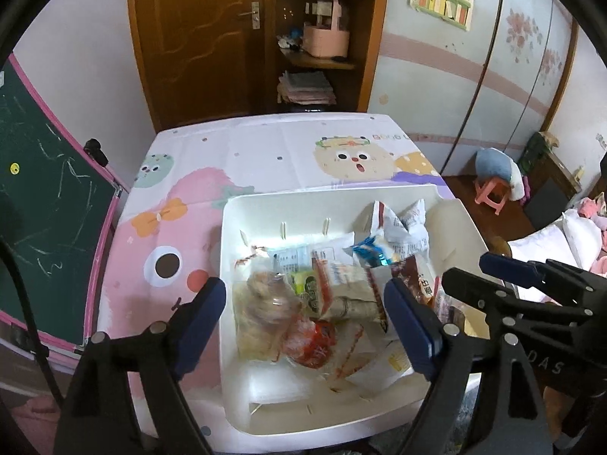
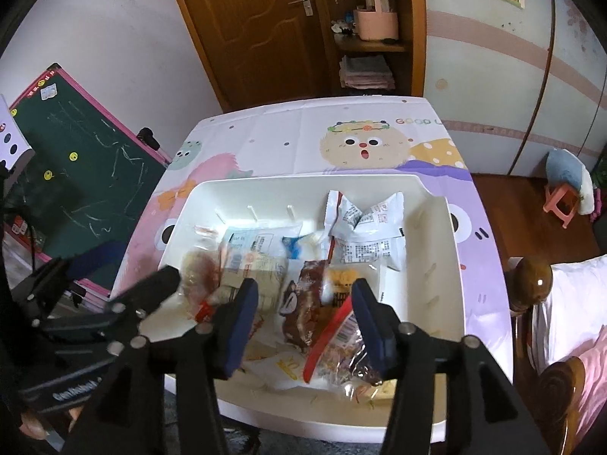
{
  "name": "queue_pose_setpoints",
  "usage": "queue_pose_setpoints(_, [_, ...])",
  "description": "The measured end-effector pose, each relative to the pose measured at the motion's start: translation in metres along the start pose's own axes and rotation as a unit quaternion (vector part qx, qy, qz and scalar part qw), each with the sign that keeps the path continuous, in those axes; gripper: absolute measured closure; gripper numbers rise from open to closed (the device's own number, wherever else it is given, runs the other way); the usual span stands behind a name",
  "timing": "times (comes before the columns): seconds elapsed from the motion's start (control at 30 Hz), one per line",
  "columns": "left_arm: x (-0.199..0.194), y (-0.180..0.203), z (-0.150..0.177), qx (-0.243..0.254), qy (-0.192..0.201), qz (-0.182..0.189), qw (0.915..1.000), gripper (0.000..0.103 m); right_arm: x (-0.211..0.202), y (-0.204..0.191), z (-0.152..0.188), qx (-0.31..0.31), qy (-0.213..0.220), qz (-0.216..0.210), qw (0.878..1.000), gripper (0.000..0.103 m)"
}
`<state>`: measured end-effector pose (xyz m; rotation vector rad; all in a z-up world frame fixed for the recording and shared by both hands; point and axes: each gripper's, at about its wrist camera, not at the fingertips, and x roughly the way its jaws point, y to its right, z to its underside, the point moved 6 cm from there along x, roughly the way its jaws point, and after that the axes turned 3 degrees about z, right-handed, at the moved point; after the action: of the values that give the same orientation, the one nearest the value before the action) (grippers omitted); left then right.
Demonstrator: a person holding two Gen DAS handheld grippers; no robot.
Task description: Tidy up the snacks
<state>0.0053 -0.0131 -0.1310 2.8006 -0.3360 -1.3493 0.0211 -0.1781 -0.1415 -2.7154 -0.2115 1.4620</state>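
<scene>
A white plastic bin (image 1: 231, 250) (image 2: 451, 265) sits on the table and holds several snack packets. Among them are a white printed bag (image 1: 402, 227) (image 2: 364, 223), a clear bag of pastries (image 1: 265, 303), a green-labelled packet (image 1: 311, 292), a brown packet (image 2: 307, 303) and a red-edged clear bag (image 2: 341, 349). My left gripper (image 1: 303, 326) is open and empty above the bin's left half. My right gripper (image 2: 303, 322) is open and empty above the bin's near right part, and it also shows at the right of the left wrist view (image 1: 531, 280).
The table wears a cartoon-print cloth (image 1: 265, 159) (image 2: 303, 136). A green chalkboard (image 1: 45, 204) (image 2: 87, 174) leans at the left. A wooden door and shelf (image 1: 315, 38) stand behind. A wooden bedpost (image 2: 531, 280) and bed are at the right, with a pink stool (image 2: 565, 201) beyond.
</scene>
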Motion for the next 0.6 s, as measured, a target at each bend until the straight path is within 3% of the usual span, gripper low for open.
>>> queue_pose_setpoints(0.6, [-0.0081, 0.0026, 0.0002, 0.013, 0.01, -0.018, 0.9997, 0.017, 0.0009, 0.0081, 0.0035, 0.022, -0.008, 0.006, 1.0, 0.047])
